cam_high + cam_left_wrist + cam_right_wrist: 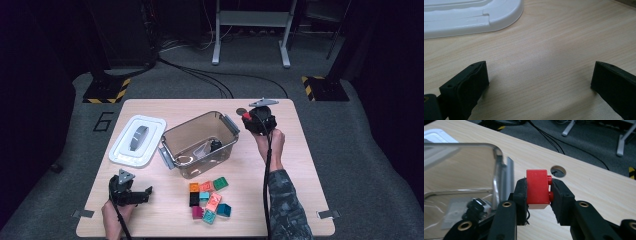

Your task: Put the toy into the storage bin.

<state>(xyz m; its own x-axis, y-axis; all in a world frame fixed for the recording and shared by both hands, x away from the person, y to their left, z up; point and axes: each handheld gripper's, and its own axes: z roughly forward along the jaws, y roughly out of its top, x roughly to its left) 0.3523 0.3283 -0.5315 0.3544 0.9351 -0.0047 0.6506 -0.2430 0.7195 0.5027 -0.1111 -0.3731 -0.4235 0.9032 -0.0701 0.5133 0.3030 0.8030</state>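
My right gripper (539,192) is shut on a red brick (537,188), held above the table just right of the clear plastic box (499,167). In the high view the right gripper (250,121) with the red brick (246,117) hovers beside the box (172,137), near its right handle. Something small and black lies in the box (215,145). A cluster of several coloured bricks (209,199) lies on the table in front of the box. My left gripper (145,192) rests near the front left of the table, jaws wide apart with bare wood between them (539,82).
A white lid (136,140) lies left of the box; its corner (474,17) shows ahead of the left gripper. A round cable hole (558,171) sits in the table behind the red brick. Dark floor, cables and stands lie beyond the table's far edge.
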